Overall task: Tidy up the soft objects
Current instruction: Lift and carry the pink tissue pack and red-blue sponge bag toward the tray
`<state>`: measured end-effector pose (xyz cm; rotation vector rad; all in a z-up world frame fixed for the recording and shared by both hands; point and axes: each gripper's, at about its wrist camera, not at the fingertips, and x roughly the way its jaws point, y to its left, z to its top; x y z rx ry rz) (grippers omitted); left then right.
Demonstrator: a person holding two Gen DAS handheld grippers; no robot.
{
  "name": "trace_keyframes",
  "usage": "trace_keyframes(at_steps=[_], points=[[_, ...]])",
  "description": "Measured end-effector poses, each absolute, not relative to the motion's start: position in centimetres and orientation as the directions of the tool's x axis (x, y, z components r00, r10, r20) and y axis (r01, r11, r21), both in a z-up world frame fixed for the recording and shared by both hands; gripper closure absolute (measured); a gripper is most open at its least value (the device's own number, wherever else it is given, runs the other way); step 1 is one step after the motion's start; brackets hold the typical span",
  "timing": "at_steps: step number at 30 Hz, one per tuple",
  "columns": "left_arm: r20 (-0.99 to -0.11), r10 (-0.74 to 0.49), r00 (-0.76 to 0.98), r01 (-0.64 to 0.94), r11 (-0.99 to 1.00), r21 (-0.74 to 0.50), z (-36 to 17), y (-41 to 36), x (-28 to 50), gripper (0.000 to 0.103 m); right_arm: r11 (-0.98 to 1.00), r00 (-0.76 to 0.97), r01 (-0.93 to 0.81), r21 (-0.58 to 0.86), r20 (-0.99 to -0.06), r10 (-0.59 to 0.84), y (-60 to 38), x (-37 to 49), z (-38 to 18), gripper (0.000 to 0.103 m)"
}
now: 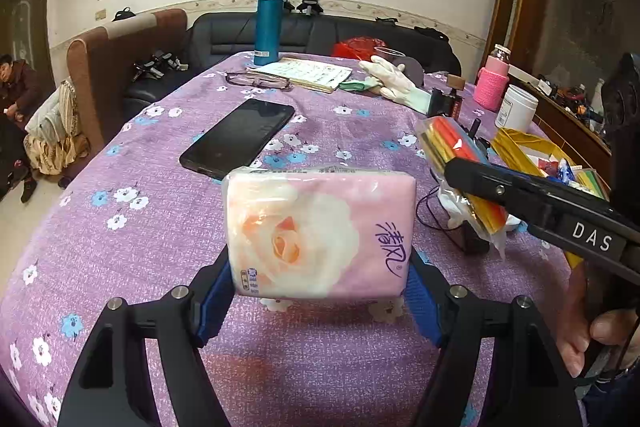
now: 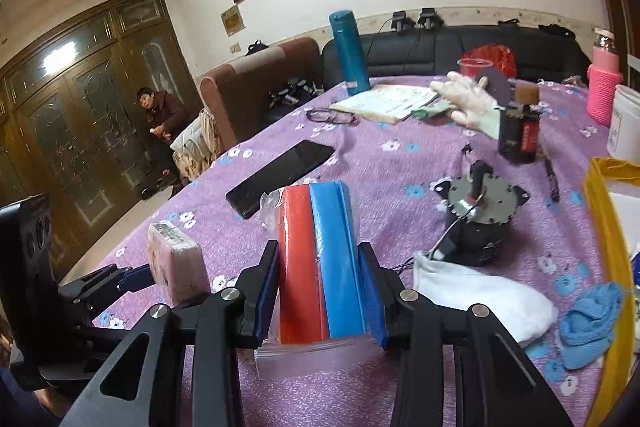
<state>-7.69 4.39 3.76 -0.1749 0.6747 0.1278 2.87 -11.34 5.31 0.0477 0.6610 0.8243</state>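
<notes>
My left gripper [image 1: 320, 281] is shut on a pink tissue pack [image 1: 318, 231] with a rose print and holds it above the purple flowered tablecloth [image 1: 120, 247]. The pack also shows in the right wrist view [image 2: 172, 263], at the left. My right gripper [image 2: 320, 291] is shut on a clear bag of coloured sheets [image 2: 320, 267], red and blue sides facing me. That bag [image 1: 460, 163] and the right gripper show at the right of the left wrist view.
A black phone [image 1: 238, 135], glasses [image 1: 258, 81], a teal flask [image 1: 269, 23], a notebook [image 1: 308, 73] and a white glove [image 1: 394, 81] lie farther back. A motor [image 2: 480, 215], white cloth [image 2: 480, 295], blue cloth [image 2: 588, 323] and yellow box [image 2: 608, 247] sit right.
</notes>
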Motion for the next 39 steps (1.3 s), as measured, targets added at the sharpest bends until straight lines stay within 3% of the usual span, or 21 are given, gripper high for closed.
trace_keyframes(at_steps=[39], points=[[-0.587, 0.078, 0.806, -0.148, 0.986, -0.073, 8.4, -2.9, -11.1, 0.028, 0.711, 0.532, -0.62, 0.332, -0.489, 0.692, -14.4, 3.2, 6.2, 0.061]])
